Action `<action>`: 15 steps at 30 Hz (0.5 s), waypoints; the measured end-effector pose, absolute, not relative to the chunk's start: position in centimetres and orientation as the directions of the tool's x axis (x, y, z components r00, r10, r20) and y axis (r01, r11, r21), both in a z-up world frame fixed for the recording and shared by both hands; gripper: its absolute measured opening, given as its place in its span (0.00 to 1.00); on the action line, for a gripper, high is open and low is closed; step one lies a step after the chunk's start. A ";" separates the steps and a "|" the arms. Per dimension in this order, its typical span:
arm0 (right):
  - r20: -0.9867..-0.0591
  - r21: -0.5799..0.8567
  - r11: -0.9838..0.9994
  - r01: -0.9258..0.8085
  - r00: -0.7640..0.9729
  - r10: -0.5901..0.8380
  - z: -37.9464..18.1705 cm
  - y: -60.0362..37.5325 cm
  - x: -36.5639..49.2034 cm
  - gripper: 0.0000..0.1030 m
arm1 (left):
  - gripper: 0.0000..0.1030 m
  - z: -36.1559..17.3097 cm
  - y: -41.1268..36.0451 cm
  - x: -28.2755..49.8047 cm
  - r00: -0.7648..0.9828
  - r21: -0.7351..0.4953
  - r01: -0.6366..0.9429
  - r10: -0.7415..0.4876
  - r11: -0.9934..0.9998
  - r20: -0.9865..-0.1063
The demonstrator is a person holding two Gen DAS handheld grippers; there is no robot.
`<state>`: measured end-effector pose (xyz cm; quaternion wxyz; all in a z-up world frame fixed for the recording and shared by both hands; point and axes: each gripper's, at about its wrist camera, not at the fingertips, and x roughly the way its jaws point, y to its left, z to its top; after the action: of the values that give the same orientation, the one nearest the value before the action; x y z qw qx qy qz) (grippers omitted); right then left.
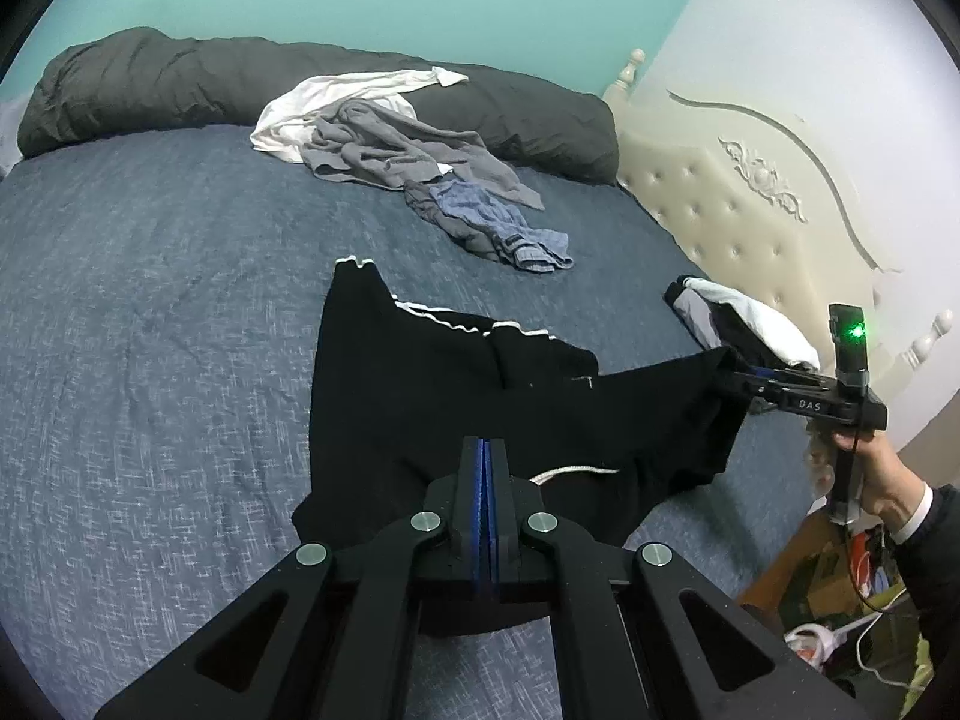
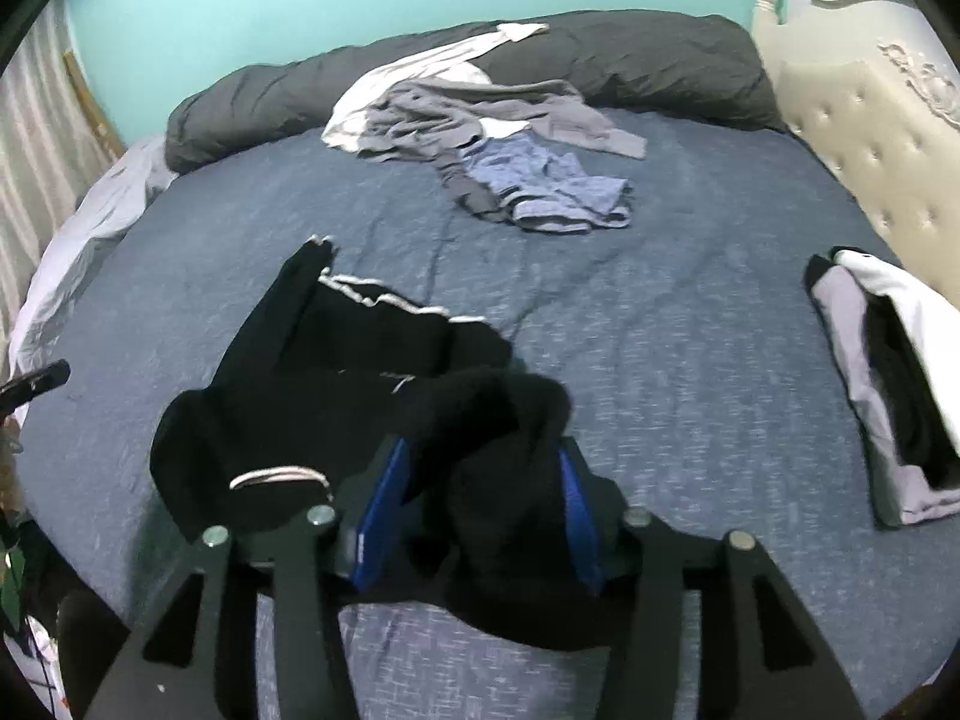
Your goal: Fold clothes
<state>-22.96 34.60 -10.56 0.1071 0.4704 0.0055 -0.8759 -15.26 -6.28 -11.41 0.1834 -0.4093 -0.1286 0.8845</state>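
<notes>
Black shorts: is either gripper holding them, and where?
The left gripper is shut on the black shorts at their near edge. The right gripper stands open, cloth loose between.

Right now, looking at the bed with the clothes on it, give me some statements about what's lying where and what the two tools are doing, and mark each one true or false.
1. The left tool is shut on the black shorts. True.
2. The right tool is clamped tight on the black shorts. False: its jaws stand apart, with the cloth loose between them.
3. An unfolded pile of clothes lies near the dark rolled duvet. True.
4. The blue bedsheet has no folded clothes on it. False: a folded stack lies near the cream headboard.
5. The black shorts have white trim. True.
</notes>
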 end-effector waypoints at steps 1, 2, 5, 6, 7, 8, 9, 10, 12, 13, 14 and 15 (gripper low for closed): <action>-0.826 0.086 -0.976 0.198 -0.534 -0.181 -10.7 34.3 -23.0 0.49 | 0.00 -11.4 -6.2 -15.2 -0.597 -0.375 -0.220 0.428 -0.901 -0.678; -0.825 0.080 -0.976 0.202 -0.536 -0.179 -10.8 34.0 -23.0 0.49 | 0.01 -11.4 -6.1 -15.1 -0.597 -0.371 -0.222 0.427 -0.902 -0.679; -0.822 0.049 -0.972 0.228 -0.545 -0.169 -10.7 32.9 -22.8 0.49 | 0.01 -11.5 -6.1 -15.0 -0.597 -0.366 -0.224 0.424 -0.903 -0.681; -0.820 0.036 -0.970 0.241 -0.548 -0.166 -10.7 32.5 -22.7 0.49 | 0.01 -11.5 -6.1 -15.1 -0.598 -0.366 -0.223 0.423 -0.903 -0.681; -0.818 0.023 -0.967 0.253 -0.551 -0.163 -10.6 32.1 -22.6 0.49 | 0.01 -11.6 -6.1 -15.1 -0.598 -0.366 -0.221 0.422 -0.904 -0.681; -0.816 0.009 -0.964 0.265 -0.555 -0.161 -10.6 31.6 -22.5 0.49 | 0.01 -11.7 -6.2 -15.1 -0.599 -0.367 -0.220 0.421 -0.904 -0.681; -0.814 0.002 -0.962 0.273 -0.559 -0.160 -10.5 31.3 -22.4 0.49 | 0.01 -11.7 -6.2 -15.1 -0.600 -0.367 -0.218 0.421 -0.904 -0.681; -0.810 0.001 -0.961 0.275 -0.564 -0.162 -10.3 31.1 -22.4 0.49 | 0.01 -11.8 -6.2 -15.1 -0.600 -0.368 -0.217 0.421 -0.904 -0.680; -0.802 0.001 -0.960 0.280 -0.574 -0.169 -10.1 30.7 -22.4 0.49 | 0.01 -11.9 -6.4 -15.1 -0.601 -0.366 -0.217 0.420 -0.905 -0.680; -0.797 0.006 -0.959 0.282 -0.578 -0.175 -9.9 30.5 -22.4 0.49 | 0.01 -12.0 -6.4 -15.1 -0.602 -0.366 -0.217 0.419 -0.905 -0.680; -0.793 0.005 -0.959 0.282 -0.583 -0.176 -9.7 30.3 -22.3 0.49 | 0.01 -12.0 -6.6 -15.1 -0.603 -0.367 -0.214 0.418 -0.905 -0.680; -0.785 0.002 -0.959 0.283 -0.593 -0.177 -9.4 30.0 -22.2 0.49 | 0.01 -12.1 -6.7 -15.1 -0.604 -0.368 -0.212 0.417 -0.906 -0.680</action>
<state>-22.23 30.04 -9.44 0.1292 0.4320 0.0616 -0.8905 -15.14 -6.72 -12.09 0.1773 -0.4084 -0.1257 0.8866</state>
